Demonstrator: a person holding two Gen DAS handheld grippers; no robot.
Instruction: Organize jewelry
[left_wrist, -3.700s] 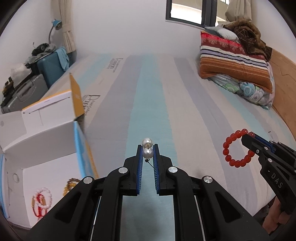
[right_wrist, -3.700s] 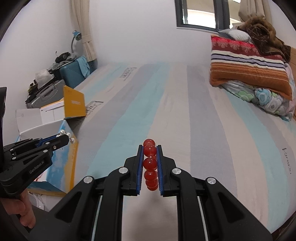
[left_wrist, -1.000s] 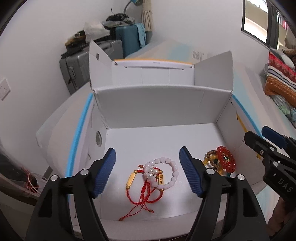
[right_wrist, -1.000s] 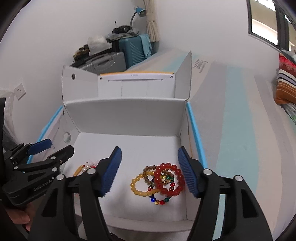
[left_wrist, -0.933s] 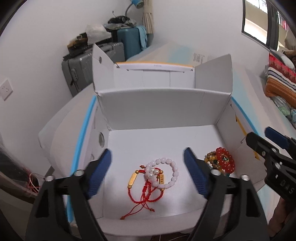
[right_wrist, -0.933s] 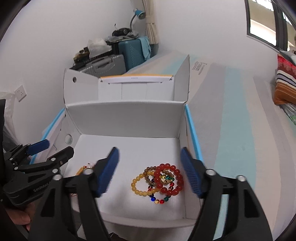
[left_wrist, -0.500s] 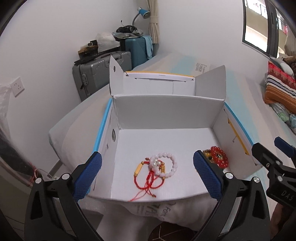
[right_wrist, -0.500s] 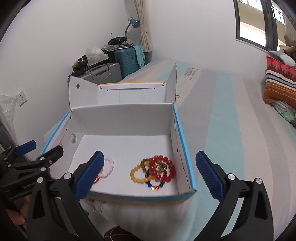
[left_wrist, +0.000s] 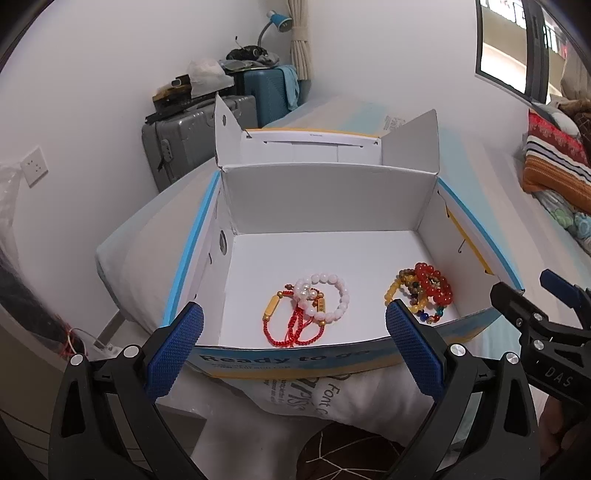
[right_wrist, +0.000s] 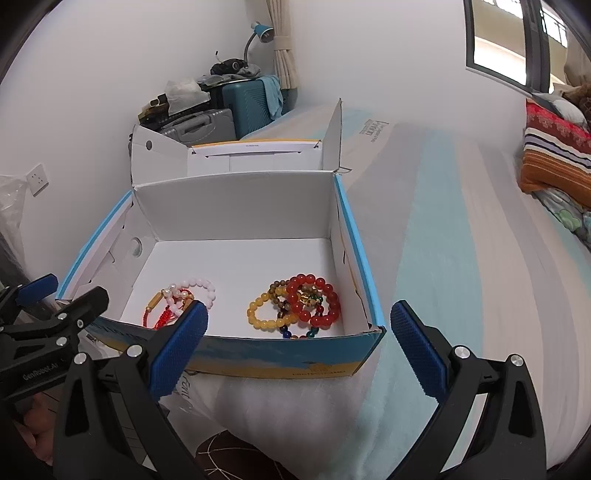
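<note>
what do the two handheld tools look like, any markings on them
Both are black plastic with angular, linked arms, silver round screw heads at the joints and blue textured pads on the fingers. The left tool shows white "GenRobot.AI" lettering on its side in the right wrist view; the right tool shows "DAS" in the left wrist view. No cables or sleeves are visible.

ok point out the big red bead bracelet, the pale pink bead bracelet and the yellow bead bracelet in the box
big red bead bracelet (right_wrist: 334, 300), right wrist view, a bead on its right arc
pale pink bead bracelet (left_wrist: 345, 297), left wrist view, right side of the loop
yellow bead bracelet (right_wrist: 252, 312), right wrist view, left edge bead
</note>
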